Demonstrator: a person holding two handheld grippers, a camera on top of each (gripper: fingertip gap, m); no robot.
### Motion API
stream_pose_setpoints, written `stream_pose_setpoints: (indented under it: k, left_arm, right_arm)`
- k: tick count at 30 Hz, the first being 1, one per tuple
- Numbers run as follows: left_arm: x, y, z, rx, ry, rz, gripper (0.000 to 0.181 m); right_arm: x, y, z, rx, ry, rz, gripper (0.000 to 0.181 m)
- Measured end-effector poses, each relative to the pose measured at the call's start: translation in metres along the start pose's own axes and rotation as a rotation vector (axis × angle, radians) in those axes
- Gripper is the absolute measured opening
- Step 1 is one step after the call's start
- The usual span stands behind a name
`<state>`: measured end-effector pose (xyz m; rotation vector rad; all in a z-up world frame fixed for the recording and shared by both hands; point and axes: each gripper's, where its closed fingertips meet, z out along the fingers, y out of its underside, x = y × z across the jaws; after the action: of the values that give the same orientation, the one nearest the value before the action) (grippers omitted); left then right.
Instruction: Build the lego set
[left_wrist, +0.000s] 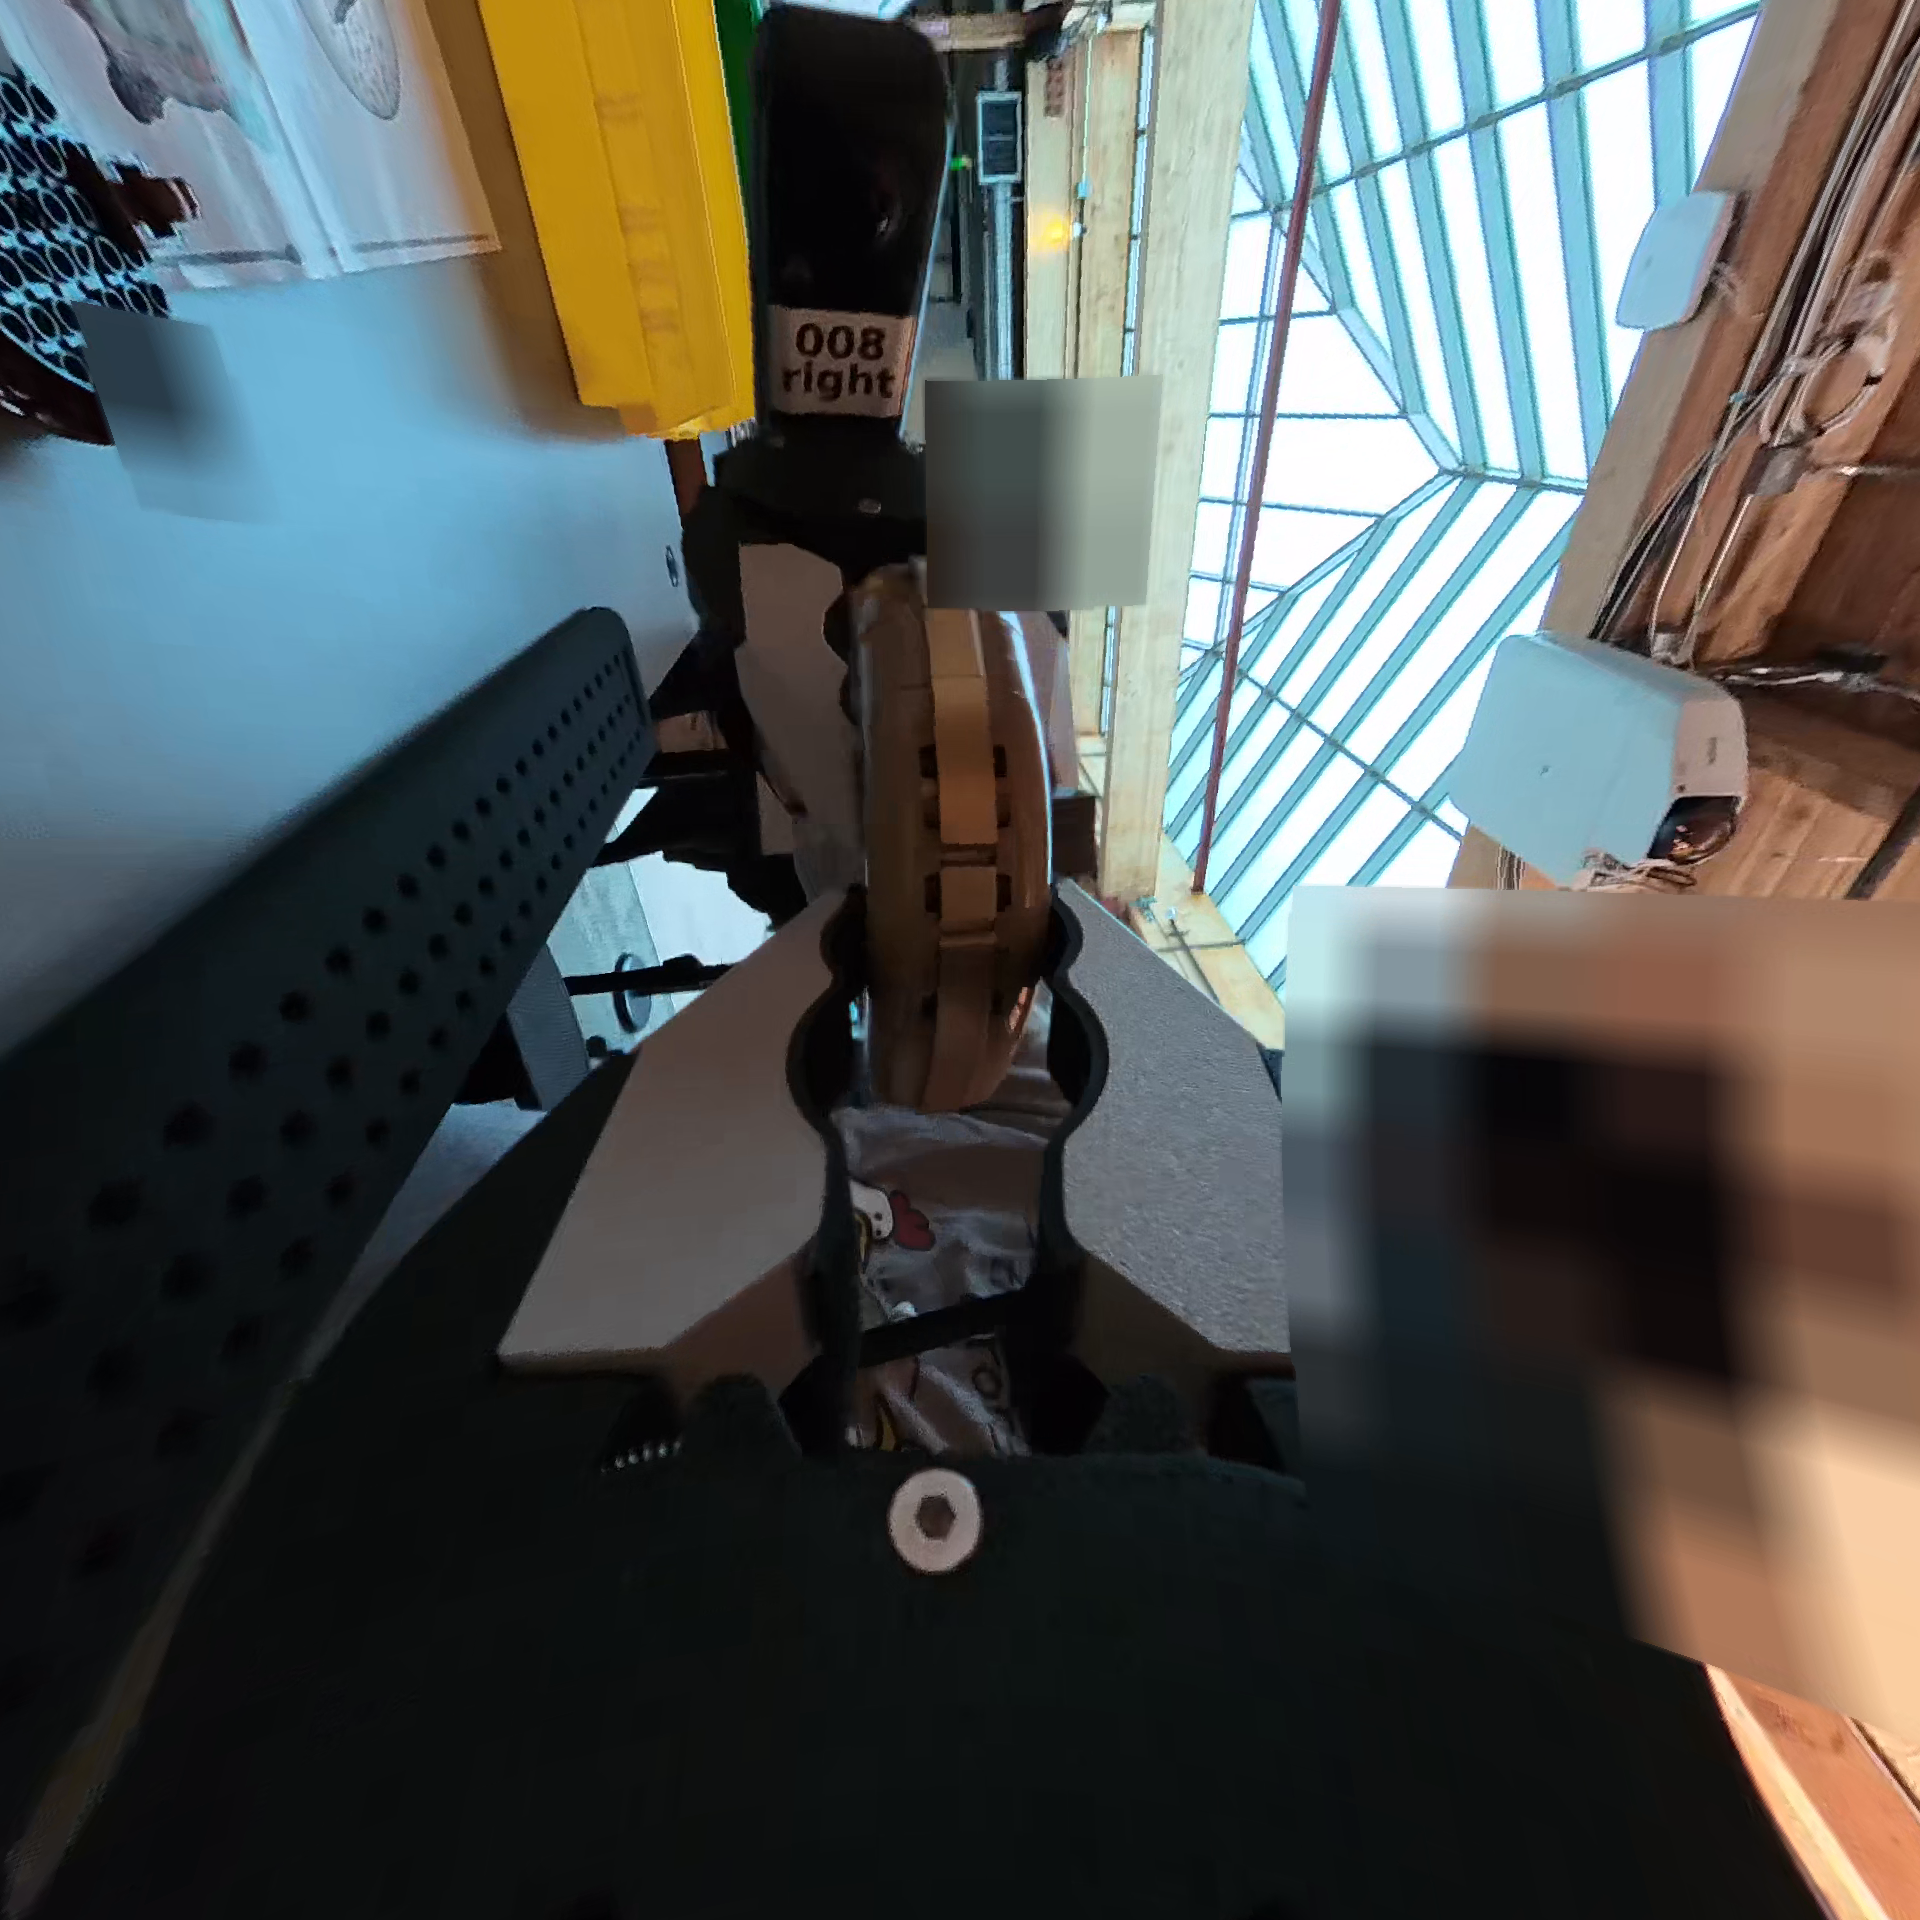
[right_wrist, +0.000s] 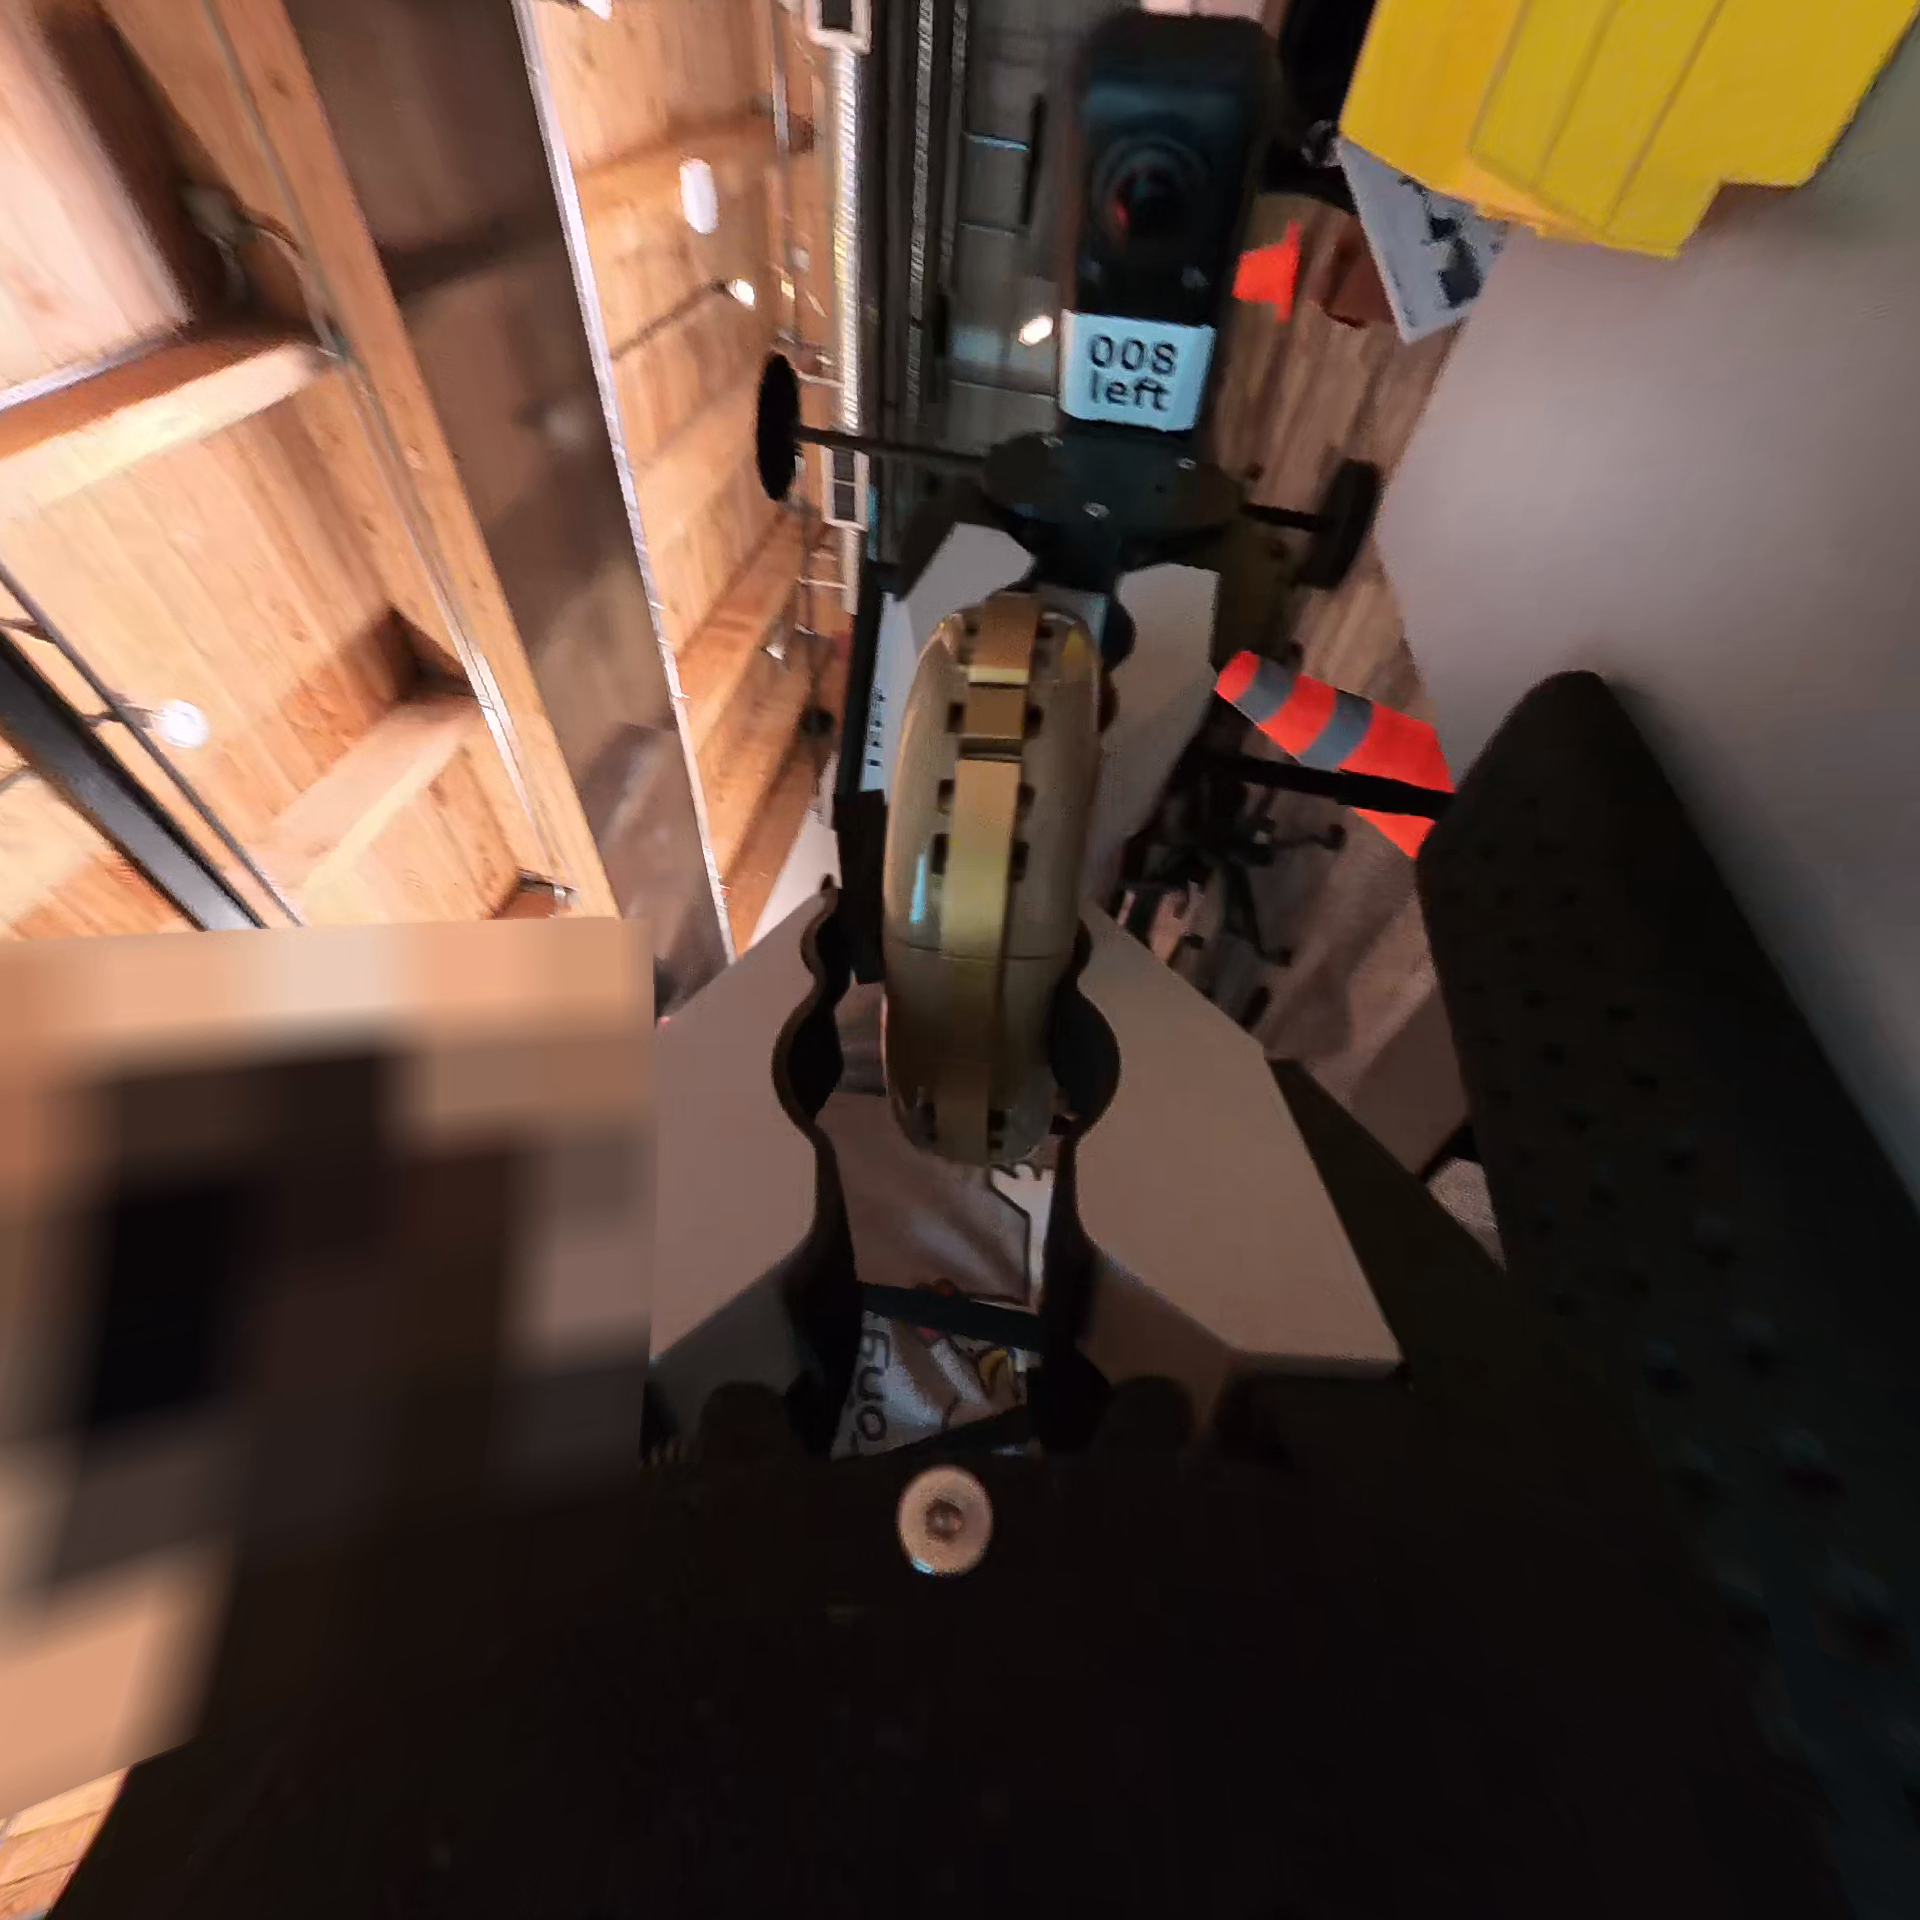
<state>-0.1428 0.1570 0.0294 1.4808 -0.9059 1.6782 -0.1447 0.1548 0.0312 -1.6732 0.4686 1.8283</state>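
Observation:
A gold, rounded lego assembly (left_wrist: 956, 831) with a raised strip and small dark slots along its middle is held up in the air between both grippers. My left gripper (left_wrist: 956, 940) is shut on its near end, one finger on each side. The right gripper's body (left_wrist: 842, 208) faces me from the far end, with one of its fingers (left_wrist: 790, 686) against the piece. In the right wrist view, my right gripper (right_wrist: 956, 951) is shut on the near end of the same gold assembly (right_wrist: 982, 883). The left gripper's body (right_wrist: 1143, 208) holds the far end.
A black perforated chair back (left_wrist: 312, 987) (right_wrist: 1662, 1143) is close beside the grippers. A yellow bin (left_wrist: 623, 208) (right_wrist: 1558, 104), printed sheets (left_wrist: 312, 125) and a pale table surface (left_wrist: 312, 499) lie beyond. An orange cone (right_wrist: 1340, 727) stands farther off. A person's printed shirt (left_wrist: 935, 1226) is behind the fingers. Left and right tips are no more than a few centimetres apart.

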Motion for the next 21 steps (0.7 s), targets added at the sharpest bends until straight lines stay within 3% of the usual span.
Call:
stream_pose_setpoints:
  k: [5,14,21]
  left_arm:
    - [-0.013,-0.009,-0.003,0.060,-0.056,0.044,0.031]
    - [-0.018,-0.014,-0.006,0.042,-0.069,-0.007,0.029]
    - [-0.016,-0.020,-0.009,0.005,-0.096,0.004,0.030]
  right_arm:
    - [0.007,0.004,0.001,-0.043,0.006,-0.017,0.032]
    - [0.030,-0.007,-0.002,-0.094,0.281,-0.169,0.054]
    - [0.022,-0.012,-0.002,-0.060,0.133,-0.065,0.041]
